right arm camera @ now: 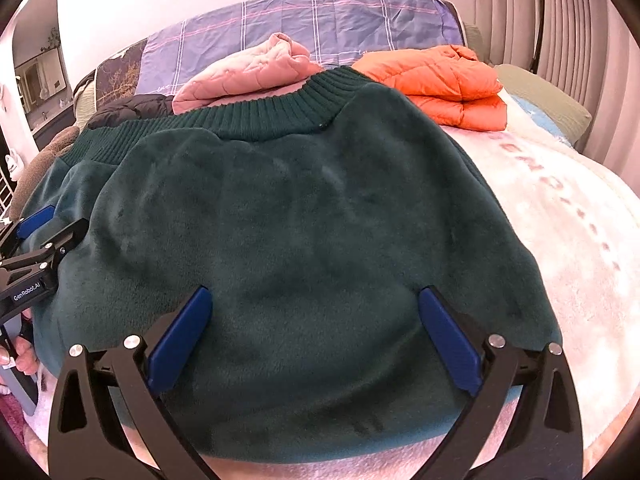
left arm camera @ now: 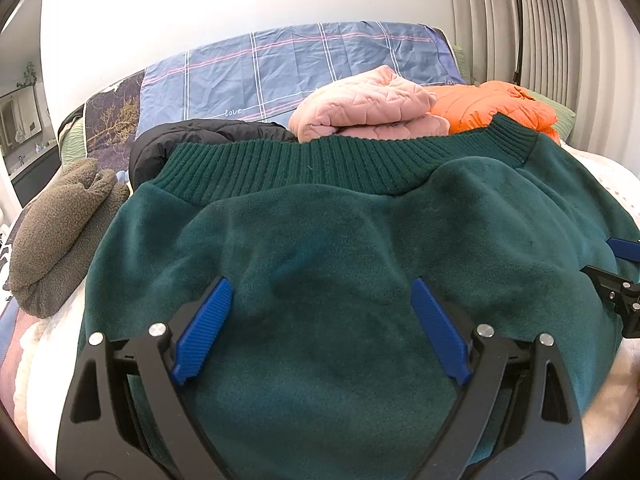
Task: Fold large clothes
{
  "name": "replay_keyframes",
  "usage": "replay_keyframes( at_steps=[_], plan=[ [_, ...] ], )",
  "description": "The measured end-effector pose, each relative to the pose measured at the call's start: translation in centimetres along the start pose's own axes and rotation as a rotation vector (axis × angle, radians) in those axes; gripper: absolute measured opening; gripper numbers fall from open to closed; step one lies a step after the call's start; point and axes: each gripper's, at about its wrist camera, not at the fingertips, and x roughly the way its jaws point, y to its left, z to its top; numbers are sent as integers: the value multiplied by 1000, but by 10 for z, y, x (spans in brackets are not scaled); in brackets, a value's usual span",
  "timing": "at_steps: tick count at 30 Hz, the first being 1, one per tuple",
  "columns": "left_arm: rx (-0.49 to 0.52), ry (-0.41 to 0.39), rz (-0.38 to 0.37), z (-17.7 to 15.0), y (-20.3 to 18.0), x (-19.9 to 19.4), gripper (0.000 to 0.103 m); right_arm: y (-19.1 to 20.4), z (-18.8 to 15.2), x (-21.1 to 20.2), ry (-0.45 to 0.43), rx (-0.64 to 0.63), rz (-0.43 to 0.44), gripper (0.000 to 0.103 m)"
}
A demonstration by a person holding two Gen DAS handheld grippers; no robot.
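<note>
open tongs, fuzzy green fleece, ribbed hem

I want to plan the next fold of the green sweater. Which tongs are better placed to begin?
Neither clearly. The left tongs and right tongs both stand open over the near part of the green sweater, side by side, so probably both together.
</note>
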Motion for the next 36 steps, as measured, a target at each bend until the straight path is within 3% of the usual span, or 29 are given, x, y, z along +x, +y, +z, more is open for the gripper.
replay_keyframes(
  at_steps=[8,16,21,27,32,36],
  plan=[
    [-54,-25,-22,5,16,-30,92,3,3,-1,7,-13,-11,102],
    [-310,45,96,-31,121,-48,93,4,3,-2,3,-15,-14,102],
    [-420,97,-31,-60,150,-38,95,5,4,-3,5,-19,-25,102],
    [-527,138,-143,-69,165,-20,98,6,6,-2,10,-31,-45,102],
    [-536,132,-157,-75,164,-19,98,14,14,-12,14,-58,-113,102],
    [-539,126,-163,-79,165,-18,98,37,19,-33,-66,-149,-246,102]
  ],
)
